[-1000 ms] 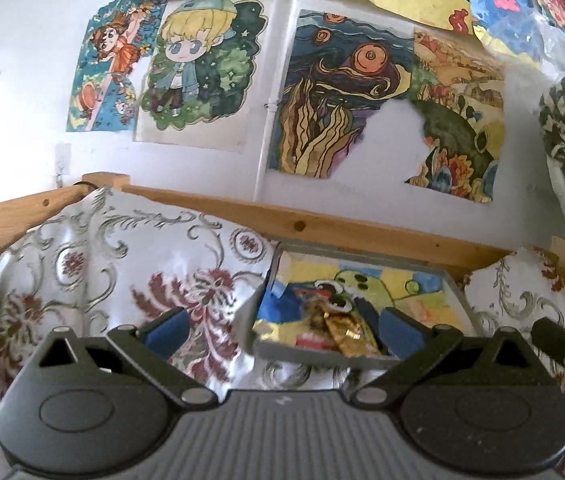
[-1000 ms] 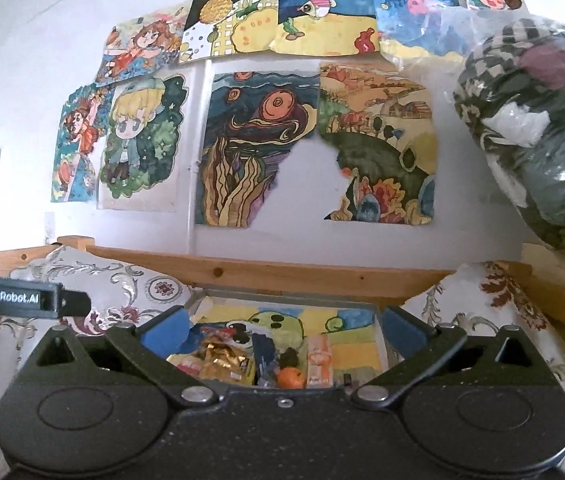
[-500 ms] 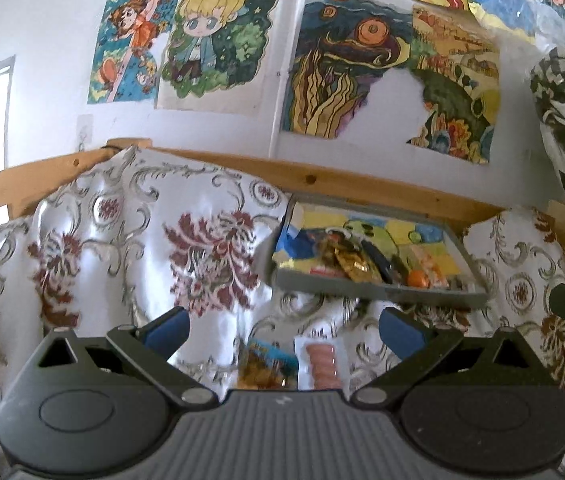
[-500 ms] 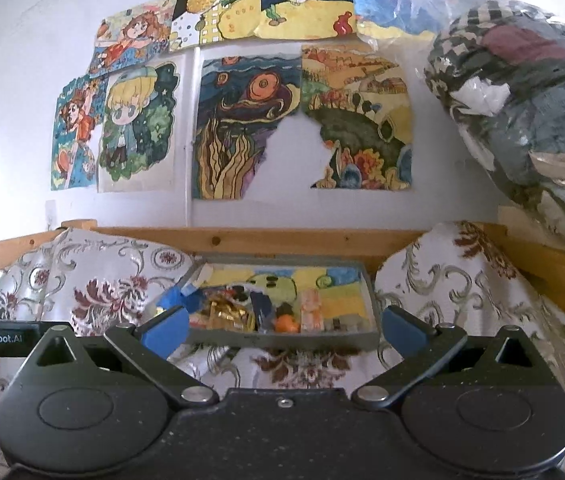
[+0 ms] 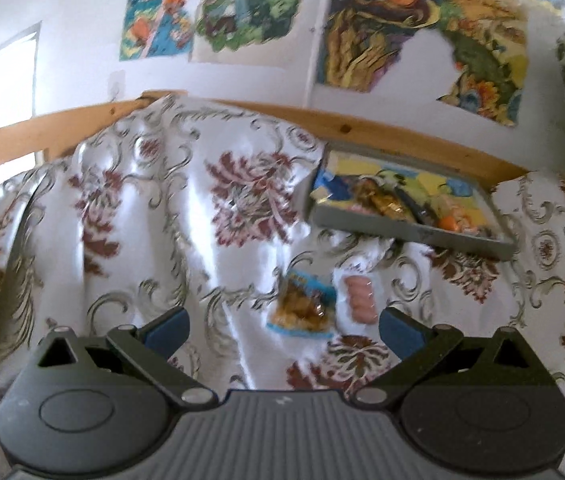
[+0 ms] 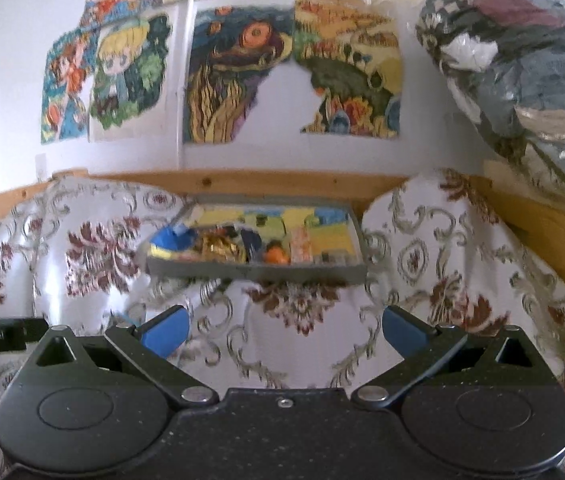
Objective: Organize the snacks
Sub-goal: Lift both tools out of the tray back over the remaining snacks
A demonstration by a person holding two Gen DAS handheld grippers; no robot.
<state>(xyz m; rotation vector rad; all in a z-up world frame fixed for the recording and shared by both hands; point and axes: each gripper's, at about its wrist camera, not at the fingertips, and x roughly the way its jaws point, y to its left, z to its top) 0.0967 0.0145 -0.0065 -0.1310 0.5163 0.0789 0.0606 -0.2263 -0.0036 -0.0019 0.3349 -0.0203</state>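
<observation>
Both claws spread wide, empty. Left claw (image 5: 284, 328) points at two loose snack packets (image 5: 301, 305) on the patterned cloth (image 5: 122, 208), near the tray's (image 5: 410, 232) front edge; tray already holds collected snacks.

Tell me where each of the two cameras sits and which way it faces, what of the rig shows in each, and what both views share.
Left wrist: on the left gripper, looking forward and down over the floral cloth at two loose snack packets; its open blue-padded fingers show.
Right wrist: on the right gripper, facing the gray tray of snacks squarely; its open fingers show, and a black part labelled GenRobot at the left edge.
Shared: tray, cloth, wooden rail, wall drawings.
</observation>
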